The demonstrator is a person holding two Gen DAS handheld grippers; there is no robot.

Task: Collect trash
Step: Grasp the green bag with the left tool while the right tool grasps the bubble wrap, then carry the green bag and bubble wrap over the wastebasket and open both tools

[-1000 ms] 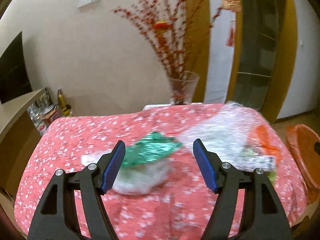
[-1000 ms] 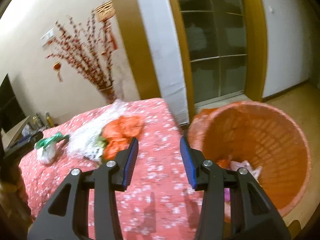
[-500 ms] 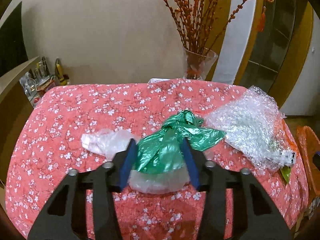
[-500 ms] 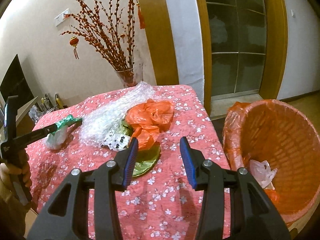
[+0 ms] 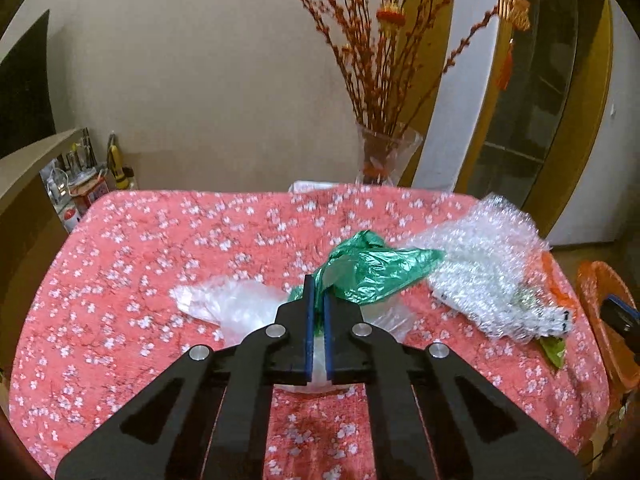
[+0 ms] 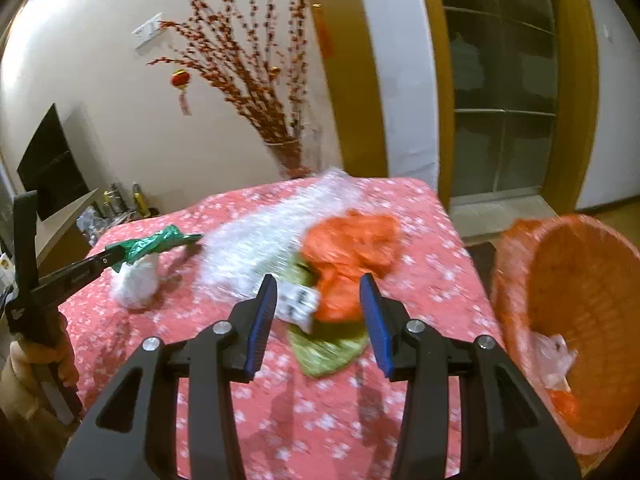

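At the left of the worktop [image 5: 132, 240], covered by a pink cloth printed with white blossoms, the left tongs [image 5: 316, 300] are closed on the crinkled green plastic bag [image 5: 376, 268], which is pinched between the blue ribbed pads. A translucent white plastic bag [image 5: 236, 304], soft and rumpled, is seen under and beside it, touching the green film. Next to these, a sheet of clear bubble wrap [image 6: 260, 240] is spread in a lumpy heap, with a crumpled orange plastic bag [image 6: 352, 248] lying against its right edge and a flat olive-green wrapper [image 6: 328, 352] below. The right tongs [image 6: 318, 320] are held open above this pile, gripping nothing. At the far right, beside the worktop, a woven orange basket [image 6: 580, 280] is tilted, with scraps of plastic inside.
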